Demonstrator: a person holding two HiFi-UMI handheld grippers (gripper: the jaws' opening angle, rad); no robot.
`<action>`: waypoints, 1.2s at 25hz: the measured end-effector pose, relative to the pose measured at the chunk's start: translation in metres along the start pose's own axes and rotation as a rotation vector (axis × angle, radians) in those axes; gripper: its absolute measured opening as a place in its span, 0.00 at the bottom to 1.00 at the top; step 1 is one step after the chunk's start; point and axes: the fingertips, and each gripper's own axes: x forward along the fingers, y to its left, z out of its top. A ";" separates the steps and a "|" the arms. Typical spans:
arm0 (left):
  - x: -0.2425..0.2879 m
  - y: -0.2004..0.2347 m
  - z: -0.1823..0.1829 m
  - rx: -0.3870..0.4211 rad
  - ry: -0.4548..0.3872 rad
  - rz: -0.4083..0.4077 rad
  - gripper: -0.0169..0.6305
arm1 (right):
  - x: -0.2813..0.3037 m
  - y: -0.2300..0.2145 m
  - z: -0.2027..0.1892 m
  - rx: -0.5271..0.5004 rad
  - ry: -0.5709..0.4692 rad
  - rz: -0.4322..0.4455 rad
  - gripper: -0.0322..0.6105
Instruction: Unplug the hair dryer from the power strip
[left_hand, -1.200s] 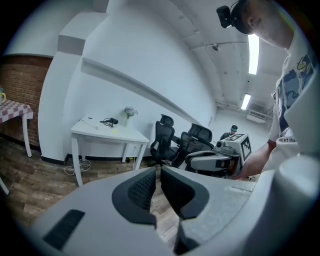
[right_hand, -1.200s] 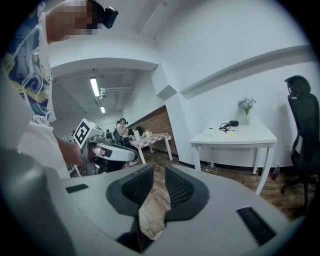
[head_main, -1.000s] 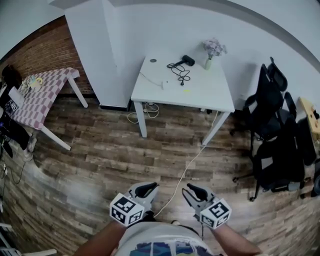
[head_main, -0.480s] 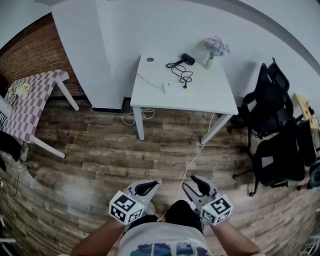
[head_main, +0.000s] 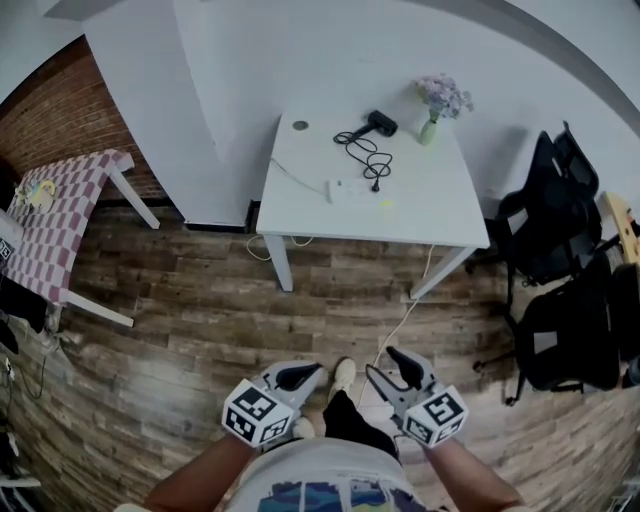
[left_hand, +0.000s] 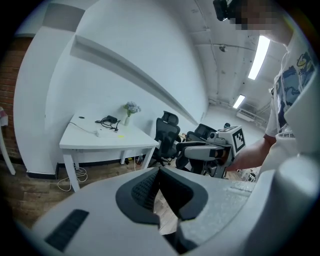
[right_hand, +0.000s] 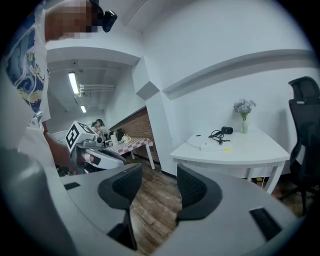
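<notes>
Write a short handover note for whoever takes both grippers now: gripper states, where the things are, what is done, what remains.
Left gripper: shut, empty. Right gripper: open, empty; its jaws have just been opening.
Black hair dryer lies on the white square table, far ahead; its black cord runs to the white power strip there, plug apparently still in.
Done: nothing yet. To do: reach the table, steady the strip, pull the plug.

Even, cool light from ceiling strip lamps (left_hand: 260, 56) — strong fisheye bending, dark vignetted corners, soft shadows.
</notes>
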 end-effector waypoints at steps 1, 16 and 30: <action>0.011 0.006 0.007 -0.001 0.006 0.001 0.03 | 0.006 -0.015 0.004 0.004 0.001 0.002 0.37; 0.147 0.098 0.105 0.037 0.068 0.082 0.03 | 0.074 -0.196 0.056 0.006 -0.016 0.026 0.35; 0.222 0.171 0.142 0.042 0.073 0.066 0.03 | 0.116 -0.271 0.068 0.007 0.006 -0.045 0.35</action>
